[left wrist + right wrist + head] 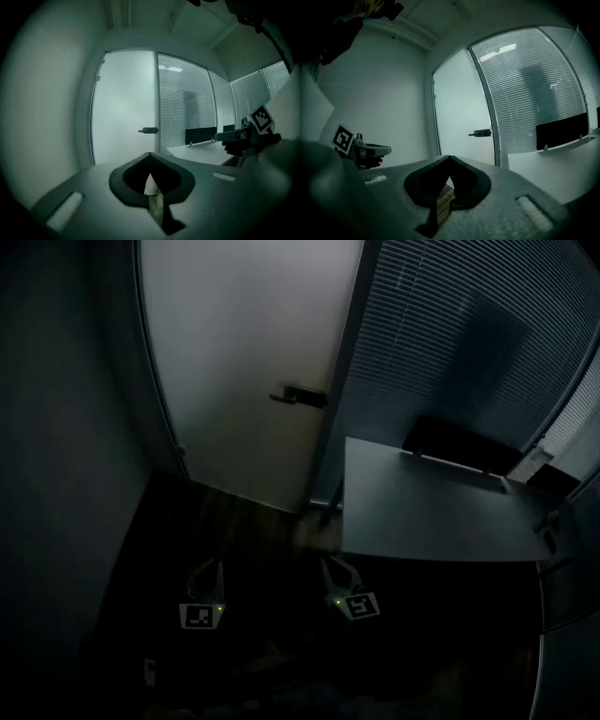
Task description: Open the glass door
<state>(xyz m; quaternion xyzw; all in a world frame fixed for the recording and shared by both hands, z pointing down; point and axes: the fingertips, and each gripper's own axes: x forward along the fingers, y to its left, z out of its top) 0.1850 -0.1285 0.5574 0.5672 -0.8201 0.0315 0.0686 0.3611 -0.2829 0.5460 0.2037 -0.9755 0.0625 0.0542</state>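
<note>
Head view first, and it's pretty dark. The frosted glass door (244, 362) is seen straight ahead, closed in its frame, with the dark lever handle (300, 397) mounted on its right edge. A wall of slatted blinds (450, 324) is set just right of the door, and a grey desk (422, 512) is pushed up against it, with a dark screen (459, 446) stood along its far edge. The left gripper (210, 568) and the right gripper (333, 568) are held low over the dark floor, side by side and well apart from the door. Nothing is touched by either one.

In the left gripper view, the jaws are seen pressed together to a point, with nothing caught between them. The door is framed right above that point and the handle sits a bit right of centre, far off. The right gripper is picked up at the right edge, marker cube on top, with the desk behind it.

In the right gripper view it's the same deal: the jaws are brought fully together and nothing is held. The door and handle are seen ahead, slightly right, with the left gripper caught at the left edge against the plain wall.
</note>
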